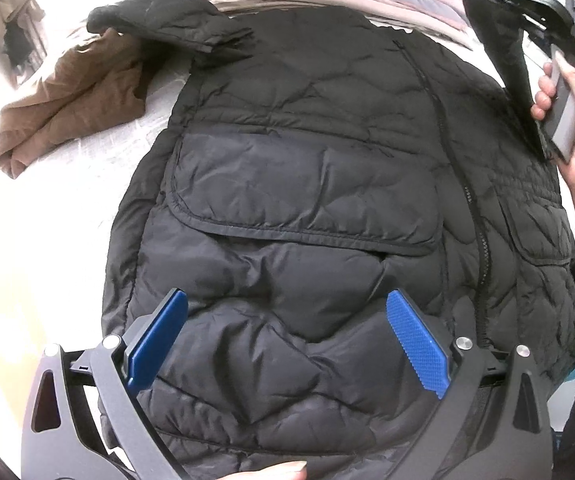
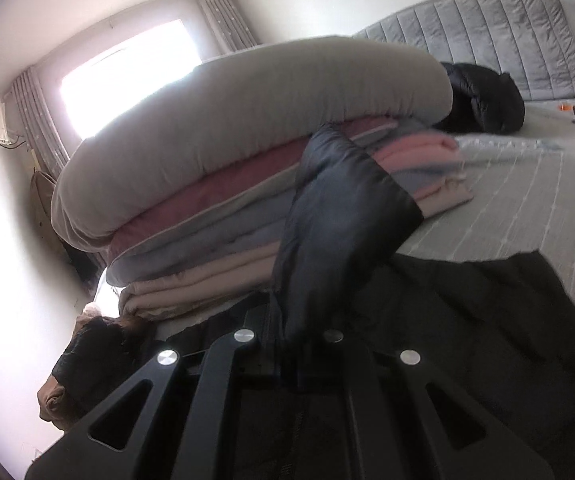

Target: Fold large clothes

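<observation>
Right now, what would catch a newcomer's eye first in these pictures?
A black quilted jacket lies spread front-up on the bed, filling the left wrist view between the open left gripper. The right gripper is shut on the jacket's sleeve, lifted before a tall stack of folded bedding. A crumpled brown garment lies beside the jacket.

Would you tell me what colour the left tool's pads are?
Blue pads, clearest in the left wrist view.

On the bed are two black quilted puffer jackets (image 1: 307, 184) (image 2: 483, 96), one crumpled brown garment (image 1: 71, 96) and one stack of folded blankets (image 2: 215, 184), with two grippers (image 1: 287, 340) (image 2: 293, 354).
</observation>
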